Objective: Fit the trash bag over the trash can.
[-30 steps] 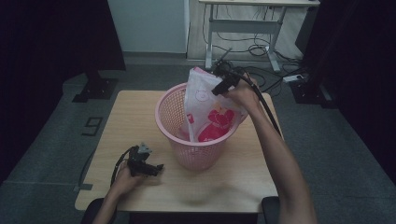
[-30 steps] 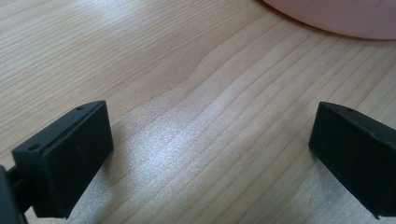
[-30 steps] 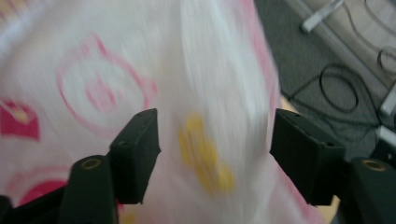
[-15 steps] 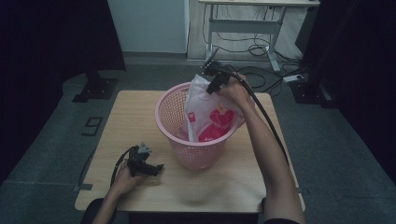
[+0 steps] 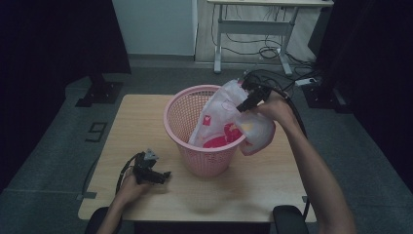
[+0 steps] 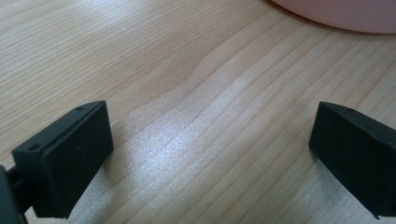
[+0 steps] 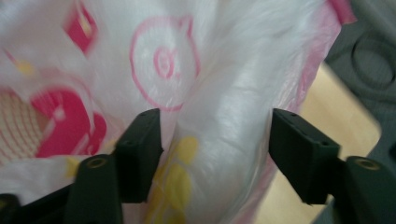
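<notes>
A pink mesh basket [image 5: 204, 158] stands in the middle of the wooden table [image 5: 141, 122]. A white plastic bag [image 5: 221, 119] with pink, red and yellow prints sits in it and bulges out over the right rim. My right gripper [image 5: 242, 107] is at the bag's top edge, above that rim. Its jaws have just been opening, and a fold of the bag [image 7: 233, 70] lies loosely between them in the right gripper [image 7: 215, 149] view. My left gripper [image 5: 166, 174] rests on the table left of the basket, open with nothing between its jaws [image 6: 210, 154]. The basket's foot [image 6: 336, 14] lies just beyond.
A white desk frame [image 5: 253, 29] and loose cables [image 5: 265, 51] are on the floor behind the table. A black stand base [image 5: 100, 92] sits at the back left. Dark curtains hang on both sides. Bare tabletop lies in front of the basket.
My right gripper has moved right and toward me, and the bag's top now bulges over the basket's right rim. The left gripper has not moved.
</notes>
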A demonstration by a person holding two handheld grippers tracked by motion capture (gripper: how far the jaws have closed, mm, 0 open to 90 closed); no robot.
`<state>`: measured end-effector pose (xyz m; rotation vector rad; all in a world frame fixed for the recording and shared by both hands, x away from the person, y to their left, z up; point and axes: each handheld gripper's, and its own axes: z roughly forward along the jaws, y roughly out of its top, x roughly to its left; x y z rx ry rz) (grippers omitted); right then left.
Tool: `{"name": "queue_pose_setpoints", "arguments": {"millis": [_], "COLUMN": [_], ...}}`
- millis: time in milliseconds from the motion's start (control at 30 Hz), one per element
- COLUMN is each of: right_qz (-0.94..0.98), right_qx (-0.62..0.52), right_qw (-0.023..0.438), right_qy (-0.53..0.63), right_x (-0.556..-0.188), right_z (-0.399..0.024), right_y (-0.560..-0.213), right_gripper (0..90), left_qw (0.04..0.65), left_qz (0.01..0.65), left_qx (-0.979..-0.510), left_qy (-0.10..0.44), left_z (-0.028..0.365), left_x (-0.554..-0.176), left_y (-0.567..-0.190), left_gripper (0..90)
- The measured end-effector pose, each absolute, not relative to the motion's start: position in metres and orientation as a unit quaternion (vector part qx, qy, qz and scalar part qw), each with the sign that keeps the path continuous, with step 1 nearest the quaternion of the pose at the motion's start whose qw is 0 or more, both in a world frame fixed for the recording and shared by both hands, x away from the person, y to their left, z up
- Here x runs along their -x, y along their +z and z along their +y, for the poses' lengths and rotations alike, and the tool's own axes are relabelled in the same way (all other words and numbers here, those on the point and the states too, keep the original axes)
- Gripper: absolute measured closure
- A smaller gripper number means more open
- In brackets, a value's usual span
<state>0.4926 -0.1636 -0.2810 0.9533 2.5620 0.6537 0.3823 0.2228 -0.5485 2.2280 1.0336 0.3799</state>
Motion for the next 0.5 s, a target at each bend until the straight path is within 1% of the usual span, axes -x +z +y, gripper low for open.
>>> {"name": "queue_pose_setpoints", "arguments": {"millis": [33,67,133,167,200,233,267,300,400,433,467,500], "right_qz": [0.899,0.894,0.89,0.89,0.89,0.89,0.893,0.893,0.903,0.907,0.914,0.914], "right_qx": [-0.335,-0.337,-0.331,-0.321,-0.321,-0.314,-0.301,-0.301,-0.282,-0.278,-0.273,-0.273], "right_qw": [0.165,0.171,0.185,0.183,0.183,0.185,0.185,0.185,0.188,0.184,0.181,0.181], "right_qy": [0.229,0.241,0.254,0.267,0.267,0.275,0.28,0.28,0.264,0.256,0.239,0.239], "right_x": [-0.493,-0.495,-0.501,-0.51,-0.51,-0.515,-0.525,-0.525,-0.543,-0.548,-0.558,-0.558], "right_z": [-0.164,-0.162,-0.153,-0.138,-0.138,-0.13,-0.111,-0.111,-0.085,-0.079,-0.071,-0.071], "right_y": [-0.281,-0.275,-0.264,-0.257,-0.257,-0.255,-0.253,-0.253,-0.261,-0.265,-0.275,-0.275], "right_gripper": [30.1,29.0,29.4,32.3,32.3,33.0,33.4,33.4,35.3,36.6,41.7,41.7], "left_qw": [0.322,0.322,0.322,0.322,0.322,0.322,0.322,0.322,0.322,0.323,0.323,0.323], "left_qz": [0.394,0.394,0.394,0.394,0.394,0.394,0.394,0.394,0.393,0.392,0.391,0.39], "left_qx": [-0.849,-0.849,-0.849,-0.849,-0.849,-0.849,-0.849,-0.849,-0.849,-0.85,-0.85,-0.85], "left_qy": [0.145,0.145,0.145,0.145,0.145,0.145,0.145,0.145,0.145,0.144,0.144,0.144], "left_z": [0.223,0.223,0.223,0.223,0.223,0.223,0.223,0.223,0.223,0.223,0.223,0.223], "left_x": [-0.382,-0.382,-0.382,-0.382,-0.382,-0.382,-0.382,-0.382,-0.382,-0.383,-0.383,-0.383], "left_y": [-0.549,-0.549,-0.549,-0.549,-0.549,-0.549,-0.549,-0.549,-0.549,-0.549,-0.549,-0.549], "left_gripper": [0.0,0.0,0.0,0.0,0.0,0.0,0.0,0.0,0.0,0.0,0.0,0.0]}}
